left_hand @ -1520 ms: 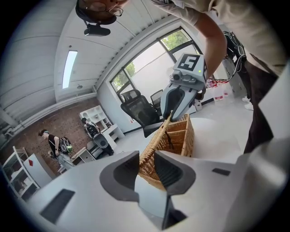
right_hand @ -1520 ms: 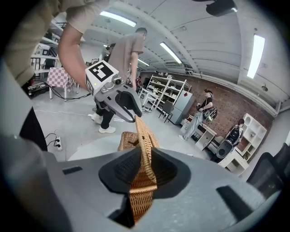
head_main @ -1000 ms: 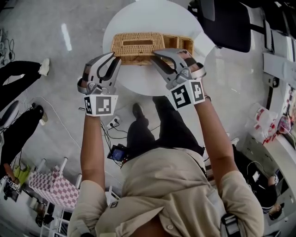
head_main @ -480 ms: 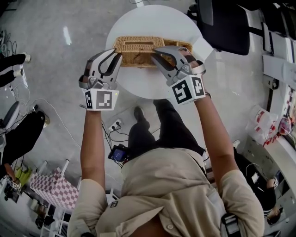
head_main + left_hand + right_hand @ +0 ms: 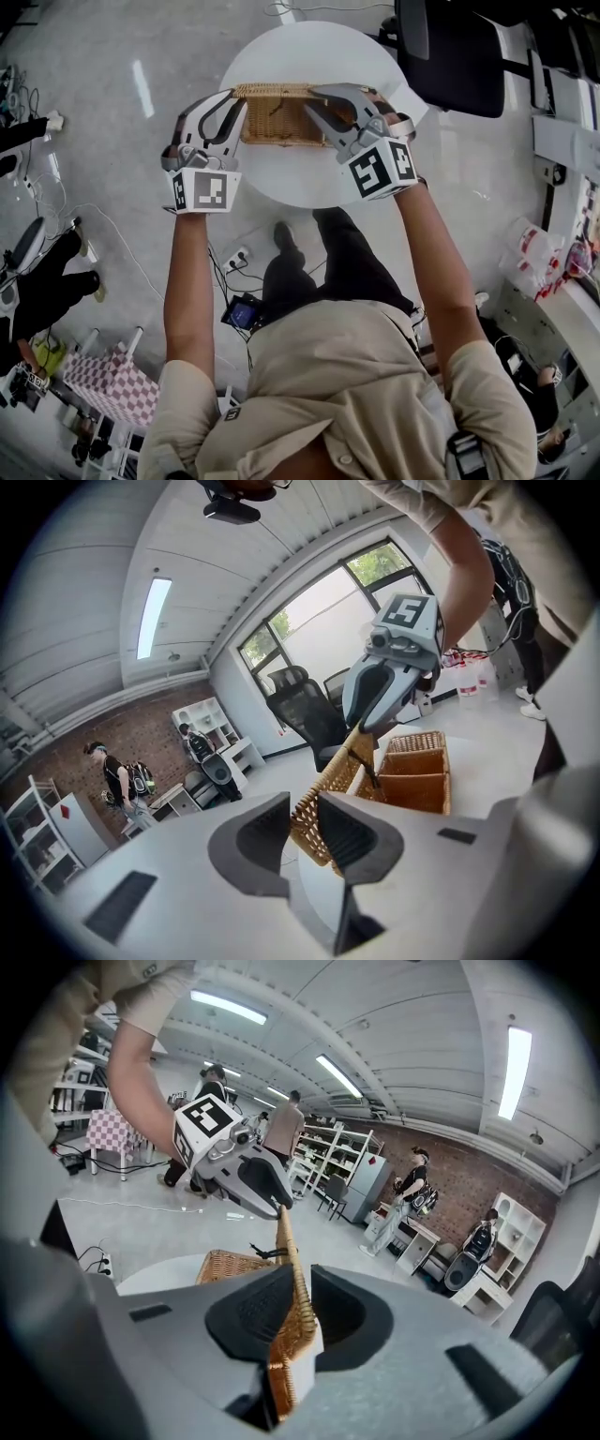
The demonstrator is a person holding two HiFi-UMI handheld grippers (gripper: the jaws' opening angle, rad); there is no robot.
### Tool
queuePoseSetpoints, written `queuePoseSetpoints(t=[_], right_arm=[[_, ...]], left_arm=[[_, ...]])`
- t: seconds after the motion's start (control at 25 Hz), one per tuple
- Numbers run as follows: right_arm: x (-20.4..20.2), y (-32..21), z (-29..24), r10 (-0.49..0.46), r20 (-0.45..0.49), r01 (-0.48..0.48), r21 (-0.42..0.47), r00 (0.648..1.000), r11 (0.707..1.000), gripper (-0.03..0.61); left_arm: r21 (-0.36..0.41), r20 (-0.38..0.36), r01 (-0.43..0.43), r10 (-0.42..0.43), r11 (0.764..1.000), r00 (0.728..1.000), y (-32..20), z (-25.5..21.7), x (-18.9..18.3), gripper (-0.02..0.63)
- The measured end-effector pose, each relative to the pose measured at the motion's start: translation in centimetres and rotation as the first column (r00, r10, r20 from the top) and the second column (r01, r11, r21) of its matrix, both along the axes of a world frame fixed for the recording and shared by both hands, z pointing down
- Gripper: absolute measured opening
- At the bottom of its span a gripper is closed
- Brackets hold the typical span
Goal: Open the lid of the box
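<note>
A woven wicker box [image 5: 419, 778] with inner compartments stands on a round white table [image 5: 309, 52]. Its wicker lid [image 5: 281, 120] is lifted off the front and tilted steeply up on edge. My left gripper [image 5: 234, 99] is shut on the lid's left end, whose weave shows between its pads [image 5: 314, 829]. My right gripper [image 5: 324, 101] is shut on the lid's right end, and the lid's edge runs up between its pads [image 5: 296, 1321]. A thin dark cord [image 5: 258, 1252] links lid and box. Each gripper view shows the other gripper at the lid's far end.
A black office chair [image 5: 450, 52] stands just behind the table at the right. Cables and a power strip [image 5: 232, 251] lie on the floor below the table. People stand by shelves and desks [image 5: 412, 1190] far off across the room.
Both grippers have risen and moved away from the person together, keeping hold of the lid. The lid has swung up from near flat to steeply tilted.
</note>
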State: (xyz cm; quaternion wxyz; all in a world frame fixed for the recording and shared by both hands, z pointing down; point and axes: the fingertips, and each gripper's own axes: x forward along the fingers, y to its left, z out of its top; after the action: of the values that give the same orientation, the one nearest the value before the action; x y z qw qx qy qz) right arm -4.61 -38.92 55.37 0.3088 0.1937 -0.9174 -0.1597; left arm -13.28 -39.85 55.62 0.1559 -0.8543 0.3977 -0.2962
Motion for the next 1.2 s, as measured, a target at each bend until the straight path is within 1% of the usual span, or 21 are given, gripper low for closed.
queuePoseSetpoints(t=[0.24,0.48,0.6,0.76,0.96,1.08,1.2], right_arm=[[0.2,-1.7,-0.4,0.016,0.040,-0.016,-0.005,0.999,1.000,0.055],[0.3,-3.4,-0.6,0.029,0.095,-0.024,-0.059,0.995,0.998,0.060],[0.2,-4.5,-0.6,0.042,0.125,-0.029,-0.101,0.991,0.994,0.063],[0.0,-6.1,-0.5,0.051,0.195,-0.018,-0.167,0.979,0.986,0.066],[0.5,-8.2,0.0,0.070,0.222,-0.018,-0.228,0.973,0.974,0.069],[0.6,-9.6,0.5,0.092,0.240,-0.023,-0.276,0.966,0.961,0.072],[0.6,-11.1,1.4,0.121,0.260,-0.028,-0.335,0.958,0.942,0.074]], left_arm=[[0.000,-0.010,0.015,-0.015,1.000,1.000,-1.5,-0.4,0.1,0.084],[-0.014,-0.016,0.030,-0.030,0.999,0.999,-3.0,-0.5,0.1,0.084],[-0.024,-0.021,0.043,-0.043,0.999,0.999,-4.0,-0.5,0.0,0.084],[-0.030,-0.018,0.063,-0.063,0.998,0.998,-5.5,-0.2,-0.1,0.084],[-0.035,-0.044,0.088,-0.090,0.995,0.995,-7.0,-0.4,0.3,0.084],[-0.050,-0.041,0.081,-0.083,0.995,0.996,-7.5,-0.1,0.8,0.084],[-0.066,-0.039,0.076,-0.079,0.995,0.996,-8.2,0.6,1.1,0.084]])
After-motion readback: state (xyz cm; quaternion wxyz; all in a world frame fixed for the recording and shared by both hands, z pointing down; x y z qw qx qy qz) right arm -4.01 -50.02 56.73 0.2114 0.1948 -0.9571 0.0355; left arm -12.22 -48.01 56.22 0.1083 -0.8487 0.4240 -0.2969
